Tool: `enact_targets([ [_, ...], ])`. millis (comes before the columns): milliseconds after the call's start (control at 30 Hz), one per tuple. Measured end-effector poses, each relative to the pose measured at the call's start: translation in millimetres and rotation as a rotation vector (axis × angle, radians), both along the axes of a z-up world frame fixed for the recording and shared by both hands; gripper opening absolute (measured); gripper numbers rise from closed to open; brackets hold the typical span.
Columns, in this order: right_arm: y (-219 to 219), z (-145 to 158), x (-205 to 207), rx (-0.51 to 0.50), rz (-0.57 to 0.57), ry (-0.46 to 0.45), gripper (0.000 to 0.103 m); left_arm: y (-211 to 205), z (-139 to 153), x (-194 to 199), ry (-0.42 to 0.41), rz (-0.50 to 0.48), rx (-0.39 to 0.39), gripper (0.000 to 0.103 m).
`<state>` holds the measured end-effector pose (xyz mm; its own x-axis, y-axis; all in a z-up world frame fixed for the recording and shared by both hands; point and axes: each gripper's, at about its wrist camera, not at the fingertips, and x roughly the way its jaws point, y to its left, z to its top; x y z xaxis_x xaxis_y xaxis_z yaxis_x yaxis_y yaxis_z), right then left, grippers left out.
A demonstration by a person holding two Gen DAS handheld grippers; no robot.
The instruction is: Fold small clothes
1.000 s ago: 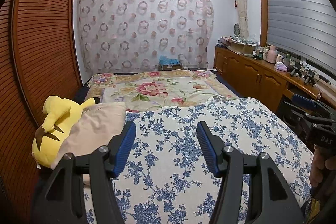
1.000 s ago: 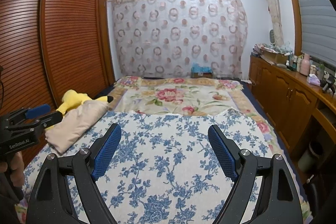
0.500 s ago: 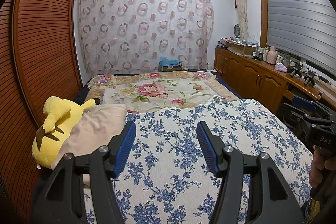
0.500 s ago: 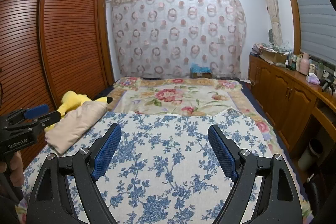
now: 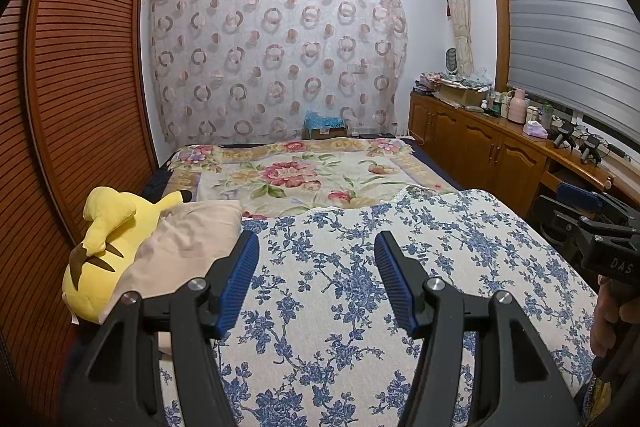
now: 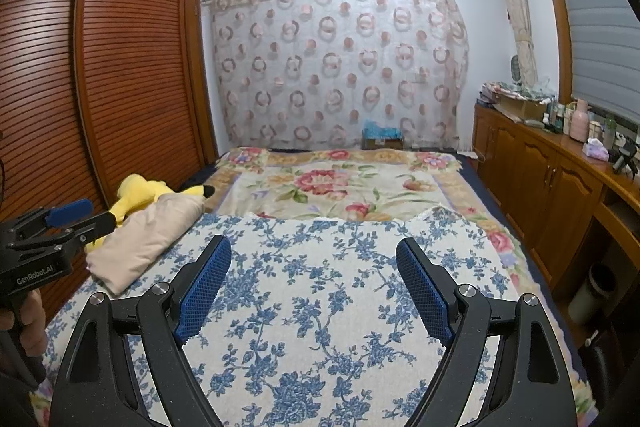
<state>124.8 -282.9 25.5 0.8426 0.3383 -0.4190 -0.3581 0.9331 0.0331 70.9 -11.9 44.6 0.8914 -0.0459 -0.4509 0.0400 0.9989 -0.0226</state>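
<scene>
**2 grippers held apart above the blue-flowered bedspread**

The left gripper hangs over the near part of the bed, its 2 blue-padded jaws apart with nothing between them. The right gripper hangs beside it to the right, its jaws spread wider, also empty. Each is carried by a person's hand; the hand under the left one shows at the left edge of the right wrist view.

Below both lies a white bedspread printed with blue flowers, spread flat across the near half of the bed. Beyond it, farther off, a cream blanket with large red flowers covers the far half.

The only small cloth in sight is a folded beige fabric piece, lying at the left edge of the bed, near the left gripper and untouched. A yellow plush toy lies against its left side, next to the slatted brown wooden wardrobe.
</scene>
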Motion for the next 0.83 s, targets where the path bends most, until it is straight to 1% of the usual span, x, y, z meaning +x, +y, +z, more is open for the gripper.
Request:
enact_targets([
  [833,-1.5,-0.1,-0.3,0.003,-0.002,0.001,0.087,0.3,0.3,-0.5,-0.001,0.0,0.0,0.06],
])
